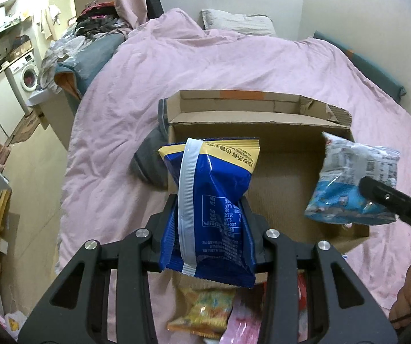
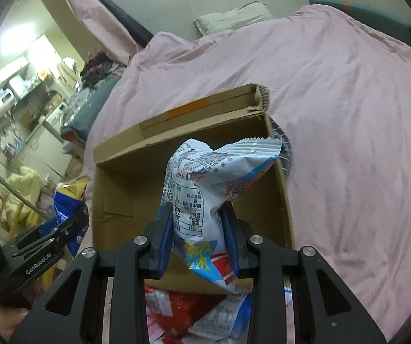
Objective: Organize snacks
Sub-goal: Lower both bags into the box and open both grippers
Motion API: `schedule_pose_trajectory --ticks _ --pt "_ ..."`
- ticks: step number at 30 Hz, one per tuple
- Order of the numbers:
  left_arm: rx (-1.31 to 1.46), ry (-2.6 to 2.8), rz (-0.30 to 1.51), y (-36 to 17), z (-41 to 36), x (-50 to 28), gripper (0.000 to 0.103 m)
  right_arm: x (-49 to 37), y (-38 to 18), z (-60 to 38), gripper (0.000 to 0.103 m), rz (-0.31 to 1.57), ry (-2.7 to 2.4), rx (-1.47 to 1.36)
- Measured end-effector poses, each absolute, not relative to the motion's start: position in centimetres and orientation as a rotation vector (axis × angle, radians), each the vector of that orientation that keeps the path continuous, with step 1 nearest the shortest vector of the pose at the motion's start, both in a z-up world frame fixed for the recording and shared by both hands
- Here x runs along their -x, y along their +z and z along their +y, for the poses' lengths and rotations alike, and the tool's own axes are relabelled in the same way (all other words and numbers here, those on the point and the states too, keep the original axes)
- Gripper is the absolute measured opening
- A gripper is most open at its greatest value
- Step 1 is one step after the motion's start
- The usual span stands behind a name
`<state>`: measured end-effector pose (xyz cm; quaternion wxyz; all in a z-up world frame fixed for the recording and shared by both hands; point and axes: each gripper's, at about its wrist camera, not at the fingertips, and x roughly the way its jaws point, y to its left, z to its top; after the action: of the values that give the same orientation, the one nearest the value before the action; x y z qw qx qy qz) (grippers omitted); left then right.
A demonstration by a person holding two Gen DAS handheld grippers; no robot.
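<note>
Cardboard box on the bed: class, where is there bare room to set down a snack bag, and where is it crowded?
The cardboard box floor shows bare between its walls. The pink bedcover beyond the box, up to the pillow, is bare too. It is crowded near the tongs, where loose snack packets pile up, and at the box's left side, where a grey garment lies.

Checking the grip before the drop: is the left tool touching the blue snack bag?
Touching. The left wrist view shows the left tool pinching the blue snack bag.
</note>
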<state>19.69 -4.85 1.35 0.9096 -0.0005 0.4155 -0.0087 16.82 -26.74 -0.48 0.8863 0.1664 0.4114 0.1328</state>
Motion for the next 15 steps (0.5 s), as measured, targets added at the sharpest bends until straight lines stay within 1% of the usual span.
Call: schedule_pose_trajectory --ticks 7,11,15 --pt "0.0 -0.018 0.838 -0.4 -4.9 -21.2 0.035 -18.5 -2.6 -25.6 0.033 0.92 0.294 -0.343" --pt "0.011 -0.045 0.878 -1.3 -5.0 -21.6 0.036 -18.7 -3.1 -25.4 0.033 0.95 0.309 -0.359" --pt "0.002 -0.065 0.878 -1.5 -5.3 -21.4 0.037 -18.8 -3.3 -25.1 0.033 0.965 0.319 -0.366"
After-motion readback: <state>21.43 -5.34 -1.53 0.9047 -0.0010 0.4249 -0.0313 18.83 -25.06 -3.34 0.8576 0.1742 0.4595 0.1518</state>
